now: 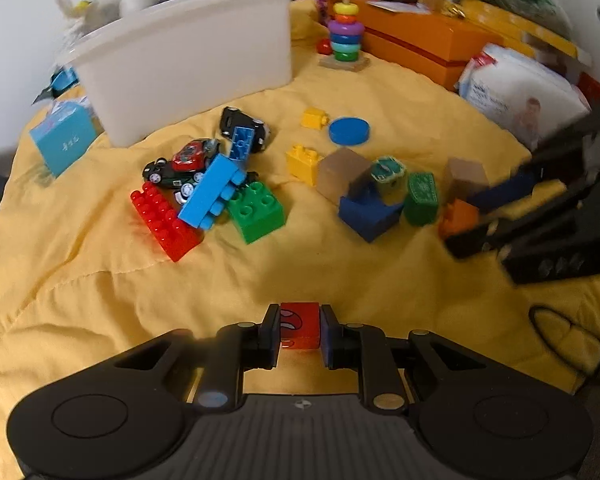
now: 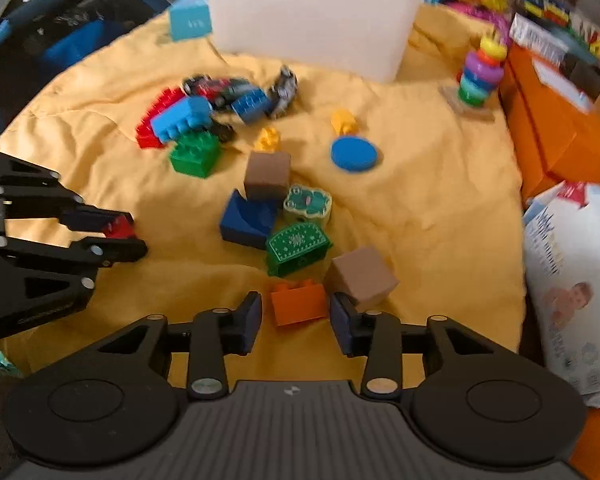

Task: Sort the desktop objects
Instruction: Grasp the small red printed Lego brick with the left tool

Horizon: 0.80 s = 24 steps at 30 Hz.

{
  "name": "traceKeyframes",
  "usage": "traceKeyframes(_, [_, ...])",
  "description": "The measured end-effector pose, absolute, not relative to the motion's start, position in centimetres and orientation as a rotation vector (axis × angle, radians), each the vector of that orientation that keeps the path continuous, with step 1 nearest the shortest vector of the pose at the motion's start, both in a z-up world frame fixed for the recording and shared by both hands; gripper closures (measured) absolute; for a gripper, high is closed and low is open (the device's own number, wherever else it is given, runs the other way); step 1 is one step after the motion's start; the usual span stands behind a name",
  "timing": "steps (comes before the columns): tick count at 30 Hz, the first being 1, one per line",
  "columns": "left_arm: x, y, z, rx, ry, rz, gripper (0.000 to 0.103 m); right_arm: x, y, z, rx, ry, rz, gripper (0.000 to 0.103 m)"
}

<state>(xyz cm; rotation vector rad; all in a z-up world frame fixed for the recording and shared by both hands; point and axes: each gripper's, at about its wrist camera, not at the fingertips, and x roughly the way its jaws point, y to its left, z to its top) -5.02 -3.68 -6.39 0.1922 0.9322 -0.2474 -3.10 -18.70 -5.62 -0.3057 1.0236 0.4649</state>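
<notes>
Your left hand-held gripper [image 1: 300, 330] clamped a red printed plastic block [image 1: 299, 325]. Your right hand-held gripper [image 2: 296, 314] was open around the orange plastic brick [image 2: 298, 303]; closing could nudge the touching brown wooden cube [image 2: 362, 276].

Your views are evenly, softly lit; fisheye bends the edges, and motion blur smears the right wrist view's toys.

Yellow quilted cloth [image 1: 340, 272] covers the surface w/ a white wall [image 1: 16, 20] behind, soft even light.
</notes>
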Motion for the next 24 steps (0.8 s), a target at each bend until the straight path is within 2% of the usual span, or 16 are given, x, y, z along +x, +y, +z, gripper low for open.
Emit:
traceKeyframes(4, [-5.4, -3.4, -6.5, 0.141, 0.914, -0.22, 0.081, -3.5, -18.0, -6.1, -0.37, 1.023, 0.483, 0.066])
traceKeyframes(9, [-5.9, -2.7, -6.7, 0.088, 0.906, -0.198, 0.08, -6.0, -16.1, -3.3, -0.444, 0.891, 0.67, 0.066])
traceKeyframes(14, [-6.0, -2.3, -6.7, 0.094, 0.909, -0.175, 0.08, -5.7, -14.4, -4.5, -0.411, 0.808, 0.77, 0.066])
traceKeyframes(19, [-6.4, -2.4, -6.7, 0.121, 0.904, -0.188, 0.08, -4.8, -16.3, -5.8, -0.259, 0.817, 0.767, 0.066])
traceKeyframes(24, [-7.0, -2.6, -6.5, 0.164, 0.901, -0.223, 0.075, -5.9, -17.8, -6.9, -0.29, 0.855, 0.681, 0.065])
